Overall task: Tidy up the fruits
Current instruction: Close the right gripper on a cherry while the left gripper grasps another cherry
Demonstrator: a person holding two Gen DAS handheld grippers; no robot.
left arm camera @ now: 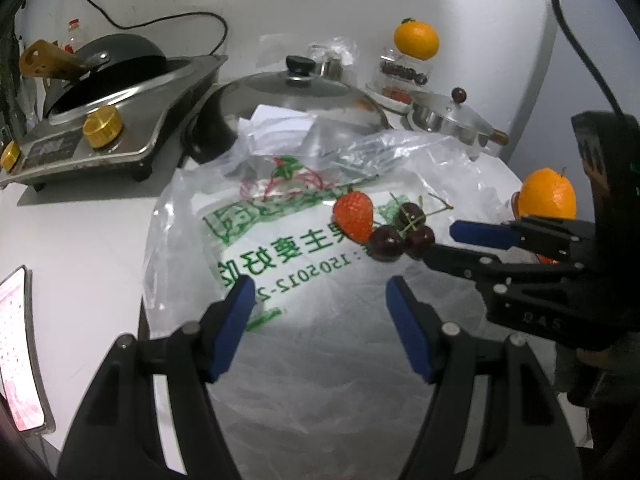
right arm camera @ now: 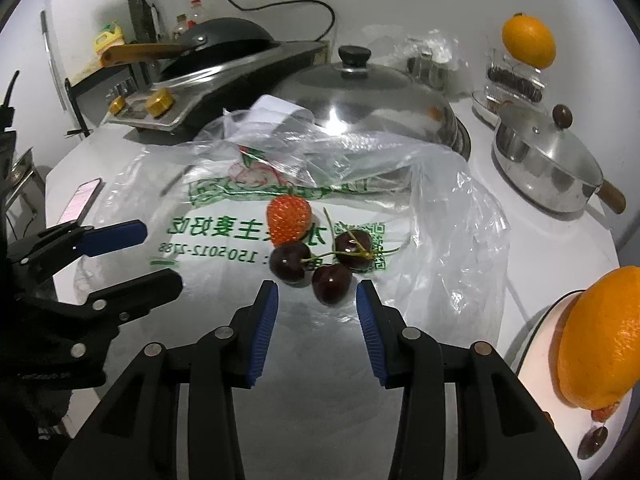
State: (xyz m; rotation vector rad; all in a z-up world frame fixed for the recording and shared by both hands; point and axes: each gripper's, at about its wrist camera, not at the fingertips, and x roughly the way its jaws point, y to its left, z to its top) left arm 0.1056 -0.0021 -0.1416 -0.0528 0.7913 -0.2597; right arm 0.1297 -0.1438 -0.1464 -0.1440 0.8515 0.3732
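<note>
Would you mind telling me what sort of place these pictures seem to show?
Most likely a home kitchen counter: a black wok sits on a countertop burner, with a lidded steel pan and a large domed lid nearby.

Strawberry (right arm camera: 289, 219) orange-red, dotted with pale seeds. Three cherries (right arm camera: 331, 283) dark maroon, glossy, stems yellow-green. Bag (right arm camera: 224, 216) clear plastic, printed in green characters and digits, with a red-and-green fruit drawing near the top. Oranges (right arm camera: 529, 41) bright orange. Table (left arm camera: 80, 248) white. Gripper pads (right arm camera: 267, 332) blue, ribbed; arms black. Big lid (right arm camera: 360, 92) shiny steel, black knob. Stove (left arm camera: 120, 120) steel with gold dials; wok (left arm camera: 116, 56) black, handle tan. Small pot (right arm camera: 544, 160) silver, brown knob.
</note>
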